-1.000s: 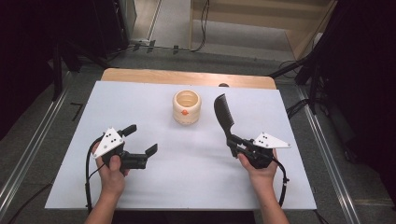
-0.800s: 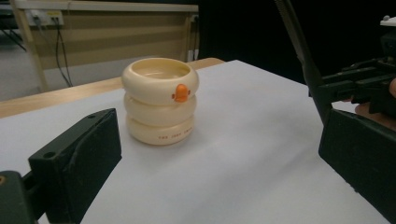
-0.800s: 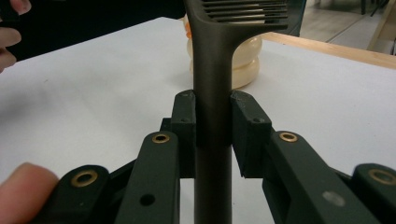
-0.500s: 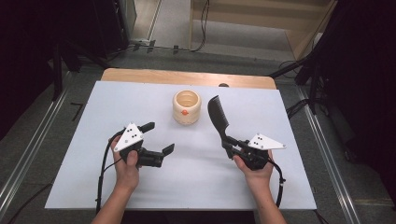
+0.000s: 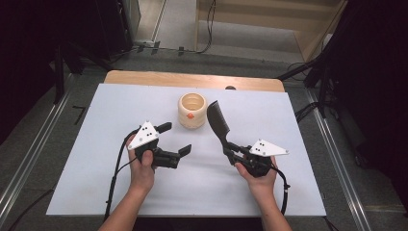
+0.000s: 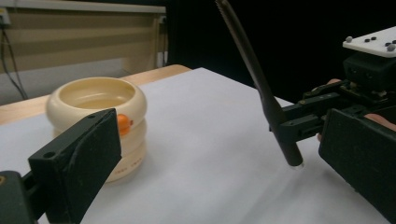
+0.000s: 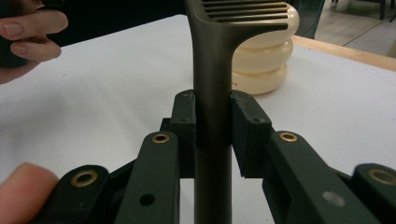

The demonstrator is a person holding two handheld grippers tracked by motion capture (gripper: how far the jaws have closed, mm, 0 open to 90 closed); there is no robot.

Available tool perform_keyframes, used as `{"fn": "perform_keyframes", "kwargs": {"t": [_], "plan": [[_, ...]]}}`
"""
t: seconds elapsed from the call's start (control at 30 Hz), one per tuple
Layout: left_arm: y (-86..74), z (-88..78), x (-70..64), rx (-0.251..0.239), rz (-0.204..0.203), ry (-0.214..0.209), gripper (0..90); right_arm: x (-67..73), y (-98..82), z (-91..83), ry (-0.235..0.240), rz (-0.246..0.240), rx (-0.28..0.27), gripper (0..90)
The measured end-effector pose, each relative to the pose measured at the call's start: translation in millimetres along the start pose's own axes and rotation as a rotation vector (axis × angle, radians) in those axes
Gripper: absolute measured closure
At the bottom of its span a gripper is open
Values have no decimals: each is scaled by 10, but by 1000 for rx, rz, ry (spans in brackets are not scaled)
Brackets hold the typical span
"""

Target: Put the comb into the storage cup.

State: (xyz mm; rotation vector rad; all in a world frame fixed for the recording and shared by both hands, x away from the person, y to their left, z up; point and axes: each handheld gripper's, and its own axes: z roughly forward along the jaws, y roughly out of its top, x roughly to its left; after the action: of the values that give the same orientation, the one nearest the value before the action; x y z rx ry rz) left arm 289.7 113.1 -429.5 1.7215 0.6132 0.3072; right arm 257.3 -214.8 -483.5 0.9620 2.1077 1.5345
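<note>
A cream ribbed cup with an orange mark stands at the middle of the white table sheet. My right gripper is shut on the handle of a black comb, which rises tilted just right of the cup. In the right gripper view the pads clamp the comb's handle, with the cup behind it. My left gripper stands open, in front of and slightly left of the cup, with nothing between its fingers. In the left gripper view its gripper frames the cup and the comb.
A wooden table edge runs behind the sheet. Metal rails flank the table on both sides. Cables trail from the grippers towards the front edge. Dark stands and floor lie beyond.
My left gripper has moved right and slightly away from the person, towards the cup. The comb in my right gripper has shifted a little left, closer to the cup.
</note>
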Motion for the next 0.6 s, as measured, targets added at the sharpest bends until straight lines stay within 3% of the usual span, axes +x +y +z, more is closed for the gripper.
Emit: {"fn": "perform_keyframes", "kwargs": {"t": [0.3, 0.6], "plan": [[62, 130, -51, 6, -34, -27, 0, 64, 20, 36, 17, -16, -3, 710], [102, 201, -100, 9, -44, -59, 0, 132, 33, 70, 30, -24, 1, 710]]}}
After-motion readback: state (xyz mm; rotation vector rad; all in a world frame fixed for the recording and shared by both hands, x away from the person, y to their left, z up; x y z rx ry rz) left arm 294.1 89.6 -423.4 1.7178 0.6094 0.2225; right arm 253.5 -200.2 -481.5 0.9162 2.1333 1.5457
